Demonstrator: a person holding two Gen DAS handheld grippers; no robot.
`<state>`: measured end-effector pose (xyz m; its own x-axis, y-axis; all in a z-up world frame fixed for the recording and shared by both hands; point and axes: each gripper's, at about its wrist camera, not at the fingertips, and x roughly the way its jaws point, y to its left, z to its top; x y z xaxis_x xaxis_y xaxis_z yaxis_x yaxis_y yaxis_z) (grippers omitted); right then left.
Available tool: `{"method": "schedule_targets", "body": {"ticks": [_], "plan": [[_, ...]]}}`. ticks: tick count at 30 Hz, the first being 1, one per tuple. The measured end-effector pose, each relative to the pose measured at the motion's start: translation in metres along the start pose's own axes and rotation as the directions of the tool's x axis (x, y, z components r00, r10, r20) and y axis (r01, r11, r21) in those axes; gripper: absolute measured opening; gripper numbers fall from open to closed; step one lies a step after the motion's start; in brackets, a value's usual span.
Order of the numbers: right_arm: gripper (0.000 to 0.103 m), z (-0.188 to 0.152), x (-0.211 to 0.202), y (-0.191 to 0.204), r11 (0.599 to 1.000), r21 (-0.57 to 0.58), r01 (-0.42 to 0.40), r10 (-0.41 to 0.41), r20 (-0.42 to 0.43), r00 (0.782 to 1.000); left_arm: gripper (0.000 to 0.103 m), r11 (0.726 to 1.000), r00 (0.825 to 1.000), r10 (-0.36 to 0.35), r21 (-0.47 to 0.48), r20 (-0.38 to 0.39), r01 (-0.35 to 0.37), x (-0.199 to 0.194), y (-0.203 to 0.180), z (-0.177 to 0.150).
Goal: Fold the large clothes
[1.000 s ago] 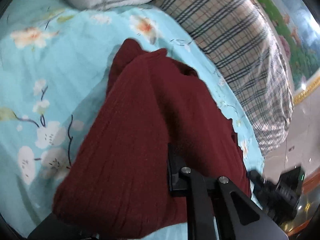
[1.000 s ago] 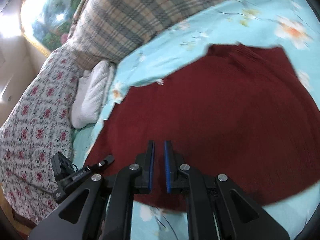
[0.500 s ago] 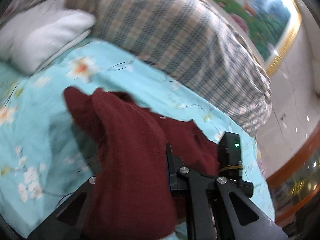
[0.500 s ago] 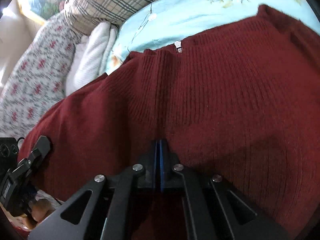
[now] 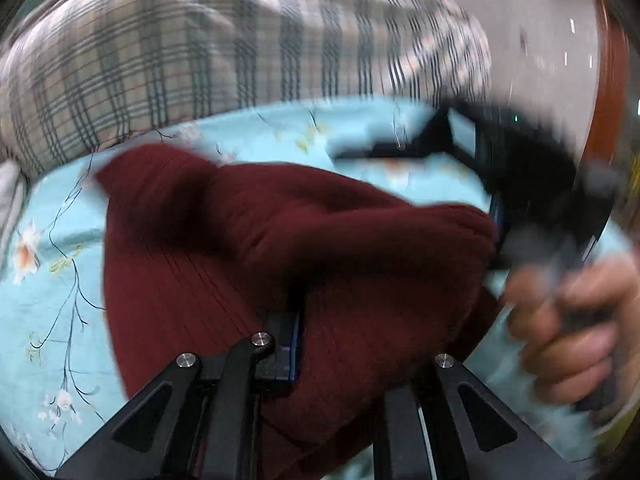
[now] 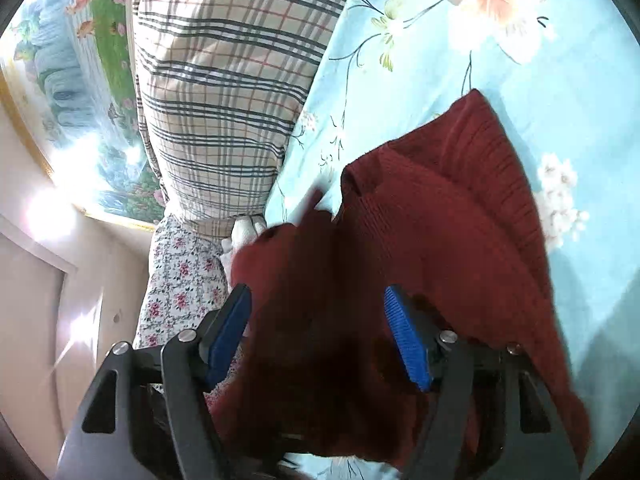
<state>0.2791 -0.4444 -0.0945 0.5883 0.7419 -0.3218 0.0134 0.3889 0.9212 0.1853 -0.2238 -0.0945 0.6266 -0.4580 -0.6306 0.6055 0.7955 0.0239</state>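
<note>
the dark red knit sweater (image 5: 312, 264) lies bunched on the light blue floral bedsheet (image 5: 52, 288), its ribbed hem (image 6: 504, 160) turned up toward the flowers in the right wrist view. the left gripper (image 5: 340, 344) has one blue-padded finger (image 5: 286, 344) showing; the other is buried under the knit, so whether it is clamped cannot be told. the right gripper (image 6: 320, 340) has its blue pads (image 6: 408, 340) spread wide apart, with a loose fold of sweater hanging between them. in the blurred left view the person's right hand (image 5: 576, 320) grips that tool's handle. a plaid pillow (image 6: 224, 80) lies just beyond the sweater, beside a floral cushion (image 6: 180, 280).
</note>
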Motion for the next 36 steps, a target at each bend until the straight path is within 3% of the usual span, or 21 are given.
{"method": "schedule_targets", "body": {"ticks": [6, 12, 19, 20, 21, 22, 23, 28, 30, 31, 34, 36], "plan": [[0.07, 0.005, 0.018, 0.01, 0.987, -0.121, 0.106, -0.119, -0.106, 0.987, 0.011, 0.999, 0.999, 0.031, 0.035, 0.017, -0.031, 0.005, -0.014, -0.013], [0.07, 0.013, 0.025, 0.017, 0.96, -0.179, 0.217, -0.238, -0.11, 0.965, 0.011, 0.994, 0.997, -0.063, -0.08, 0.05, 0.067, -0.007, 0.015, -0.011], [0.07, 0.016, 0.059, 0.023, 0.951, -0.219, 0.22, -0.268, -0.223, 0.937, 0.011, 0.99, 0.993, -0.087, -0.109, 0.075, 0.095, -0.016, 0.011, -0.012], [0.066, 0.018, 0.066, 0.022, 0.954, -0.215, 0.207, -0.258, -0.246, 0.934, 0.011, 0.989, 0.993, -0.089, -0.109, 0.08, 0.097, -0.018, 0.011, -0.01], [0.055, 0.02, 0.071, 0.022, 0.956, -0.213, 0.2, -0.253, -0.259, 0.932, 0.011, 0.988, 0.991, -0.096, -0.11, 0.088, 0.105, -0.021, 0.009, -0.009], [0.024, 0.021, 0.074, 0.023, 0.955, -0.222, 0.197, -0.252, -0.261, 0.932, 0.011, 0.987, 0.99, -0.105, -0.108, 0.096, 0.115, -0.023, 0.009, -0.005], [0.023, 0.023, 0.076, 0.024, 0.959, -0.221, 0.176, -0.235, -0.274, 0.933, 0.01, 0.988, 0.989, -0.108, -0.102, 0.101, 0.119, -0.024, 0.008, -0.002], [0.021, 0.03, 0.032, 0.063, 0.932, -0.345, 0.109, -0.166, -0.141, 0.976, 0.01, 0.988, 0.977, -0.14, -0.045, 0.163, 0.149, -0.035, -0.01, 0.02], [0.021, 0.031, 0.01, 0.068, 0.911, -0.392, 0.131, -0.173, -0.074, 0.982, 0.01, 0.984, 0.972, -0.173, -0.023, 0.162, 0.179, -0.03, -0.023, 0.026], [0.021, 0.031, 0.004, 0.064, 0.9, -0.404, 0.163, -0.2, -0.052, 0.978, 0.01, 0.981, 0.971, -0.186, -0.018, 0.147, 0.191, -0.025, -0.028, 0.026], [0.021, 0.031, -0.001, 0.026, 0.866, -0.395, 0.307, -0.346, -0.03, 0.938, 0.01, 0.972, 0.972, -0.23, -0.036, 0.055, 0.232, 0.009, -0.038, 0.017], [0.021, 0.03, 0.001, 0.001, 0.856, -0.371, 0.36, -0.402, -0.04, 0.915, 0.01, 0.969, 0.969, -0.245, -0.045, -0.007, 0.245, 0.029, -0.045, 0.006]]}}
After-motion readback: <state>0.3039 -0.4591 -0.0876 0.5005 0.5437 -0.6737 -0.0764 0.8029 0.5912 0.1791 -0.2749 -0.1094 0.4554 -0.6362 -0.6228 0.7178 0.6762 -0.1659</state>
